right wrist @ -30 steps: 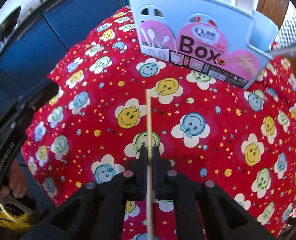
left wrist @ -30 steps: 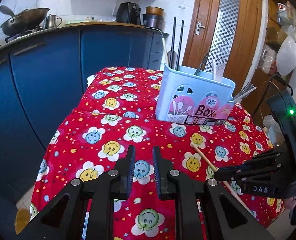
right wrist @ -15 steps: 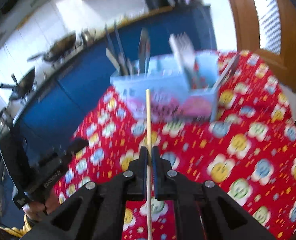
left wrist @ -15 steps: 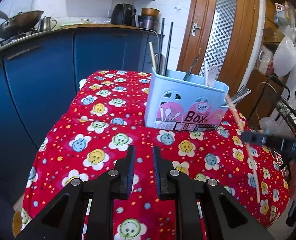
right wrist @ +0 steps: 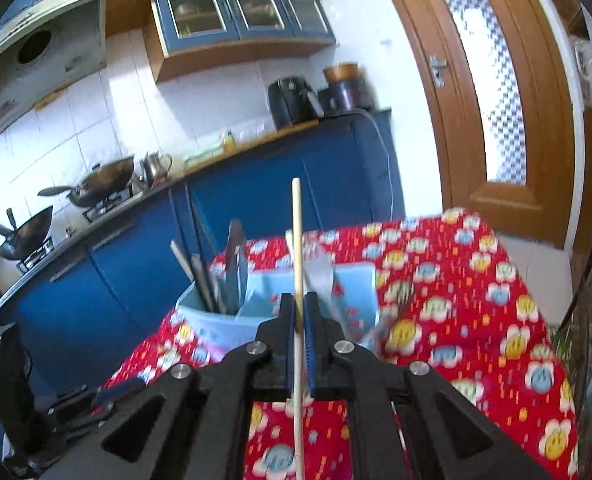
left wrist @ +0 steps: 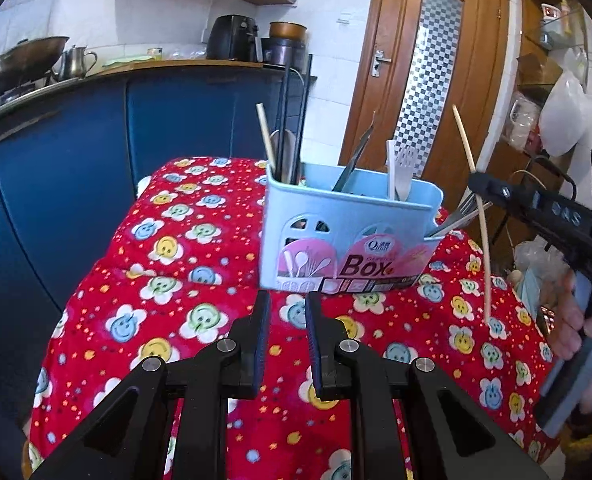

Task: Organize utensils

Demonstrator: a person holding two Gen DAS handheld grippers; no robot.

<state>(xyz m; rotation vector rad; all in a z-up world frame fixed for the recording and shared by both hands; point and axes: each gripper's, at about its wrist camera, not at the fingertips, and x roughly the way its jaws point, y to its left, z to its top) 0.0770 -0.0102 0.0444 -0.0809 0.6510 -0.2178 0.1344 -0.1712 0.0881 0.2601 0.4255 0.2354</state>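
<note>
A light blue utensil box (left wrist: 335,220) stands on a table under a red smiley-flower cloth (left wrist: 176,280). It holds black chopsticks, a wooden chopstick, a knife, white plastic cutlery and forks. My right gripper (left wrist: 480,184) is shut on a long wooden chopstick (left wrist: 483,240) and holds it nearly upright in the air just right of the box. In the right wrist view that gripper (right wrist: 299,300) grips the chopstick (right wrist: 296,232) above and in front of the box (right wrist: 200,320). My left gripper (left wrist: 288,296) hovers low in front of the box, its jaws slightly apart with nothing between them.
A blue kitchen counter (left wrist: 76,140) with a wok (left wrist: 20,60) and kettle runs behind and to the left of the table. A wooden door (left wrist: 427,80) is behind the box. A person's hand (left wrist: 575,320) holds the right gripper's handle at the table's right edge.
The right gripper has lifted the chopstick off the cloth and swung it from lying flat to nearly upright beside the box. The left gripper has drifted a little; its jaws have stayed the same.
</note>
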